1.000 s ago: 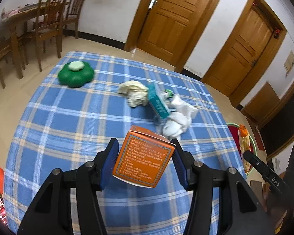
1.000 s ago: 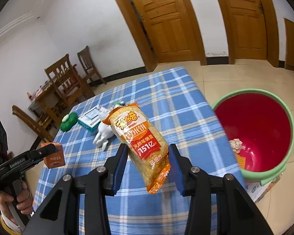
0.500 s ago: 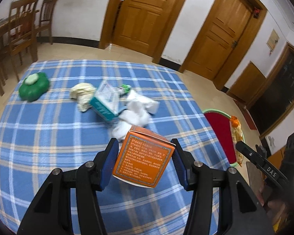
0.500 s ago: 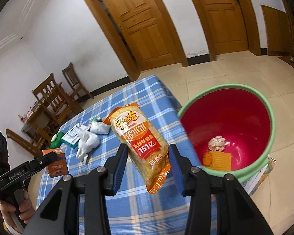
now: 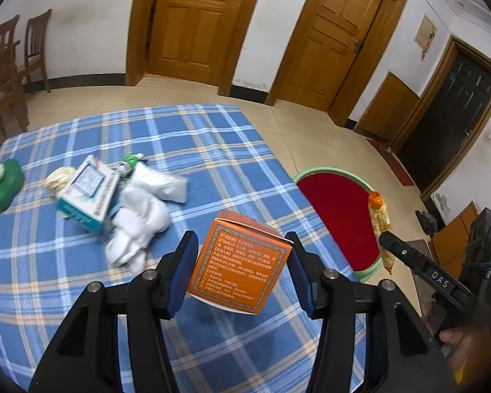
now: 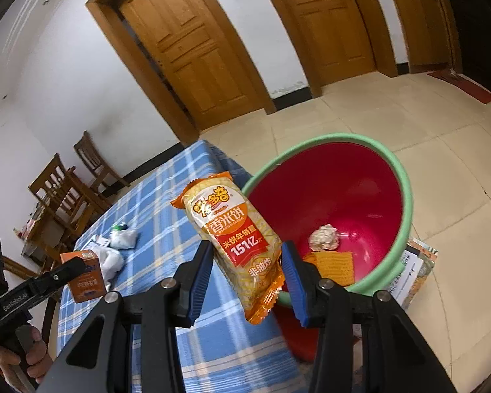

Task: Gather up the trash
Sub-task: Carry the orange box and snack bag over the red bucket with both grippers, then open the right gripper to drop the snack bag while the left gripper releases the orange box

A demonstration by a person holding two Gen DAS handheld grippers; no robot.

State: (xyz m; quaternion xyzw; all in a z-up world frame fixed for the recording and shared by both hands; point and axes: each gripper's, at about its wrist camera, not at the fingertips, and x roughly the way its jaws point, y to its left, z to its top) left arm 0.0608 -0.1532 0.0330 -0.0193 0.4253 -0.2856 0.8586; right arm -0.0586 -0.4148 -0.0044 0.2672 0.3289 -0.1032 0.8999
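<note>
Both tools swung toward bucket (image 6: 406,196), left tool (image 5: 242,268) clamping orange box (image 5: 242,265), right tool (image 6: 245,268) clamping snack packet (image 6: 235,239)

White crumpled bag (image 5: 140,219) motion-blurred (shape unclear); bucket (image 5: 337,216) partly behind table edge (image 5: 288,177).

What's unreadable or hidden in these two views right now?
- Left wrist: white crumpled wrappers motion-blurred; the print on the orange box is too small to read.
- Left wrist: red bin, its floor hidden behind the tablecloth edge.
- Right wrist: bin's near rim hidden by the snack pack and right gripper.
- Right wrist: papers under the bin mostly covered.
</note>
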